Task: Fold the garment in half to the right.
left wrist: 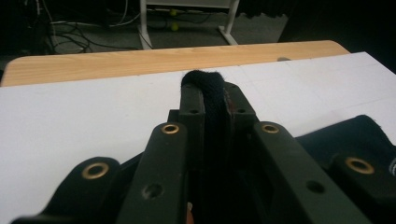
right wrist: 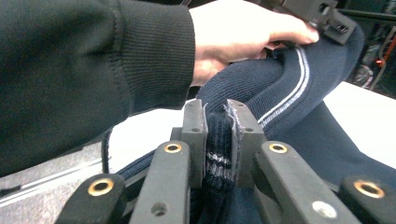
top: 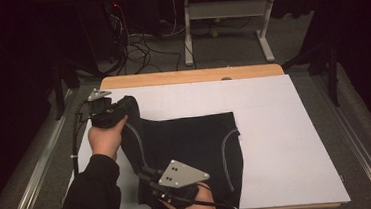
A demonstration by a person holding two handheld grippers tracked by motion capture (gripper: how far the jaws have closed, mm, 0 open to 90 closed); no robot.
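A dark navy garment (top: 186, 144) with pale stripe seams lies on the white board (top: 275, 127), its left side lifted. My left gripper (top: 123, 105) is at the board's far left, shut on a bunched fold of the dark fabric (left wrist: 210, 107) that bulges over its jaw tips. My right gripper (top: 147, 180) is near the front edge, shut on a ribbed edge of the same garment (right wrist: 218, 140). In the right gripper view, the other hand (right wrist: 238, 37) holds its gripper above a raised fold with a white stripe (right wrist: 299, 70).
The white board covers a wooden table (top: 191, 76), whose far edge shows. Beyond it stand a white desk frame (top: 226, 16) and loose cables (top: 139, 48) on the grey floor. The board's right half (top: 296, 141) is bare.
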